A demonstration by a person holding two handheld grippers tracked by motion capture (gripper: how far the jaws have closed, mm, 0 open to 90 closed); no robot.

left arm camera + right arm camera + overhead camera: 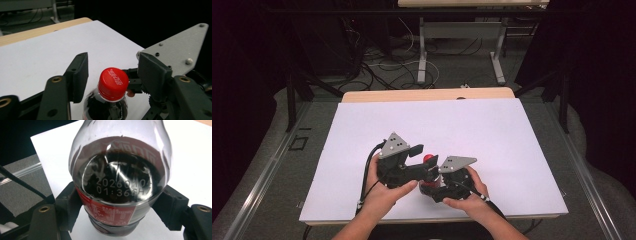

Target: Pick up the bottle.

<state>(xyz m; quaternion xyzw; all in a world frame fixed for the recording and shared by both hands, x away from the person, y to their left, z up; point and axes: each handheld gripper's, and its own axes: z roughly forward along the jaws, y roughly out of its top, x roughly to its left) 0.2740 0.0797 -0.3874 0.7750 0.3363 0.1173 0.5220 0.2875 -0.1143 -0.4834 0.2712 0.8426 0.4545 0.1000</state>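
Note:
A small cola bottle (120, 170) with dark drink and a red label stands upright near the front of the white table (472, 130). My right gripper (120, 203) is shut on its body at the label, one black pad pressing each side. The bottle's red cap (113, 80) sits between the jaws of my left gripper (113, 58), which reaches in from the left at cap height. Both of that gripper's pads stand off the cap with a gap on each side, so it is open. In the high view the cap (428, 159) shows between the two grippers.
A white sheet covers the tabletop, with a wooden strip (427, 94) along the far edge. Beyond it lie floor cables and another table's legs (422, 60). Grey floor and metal rails flank the table.

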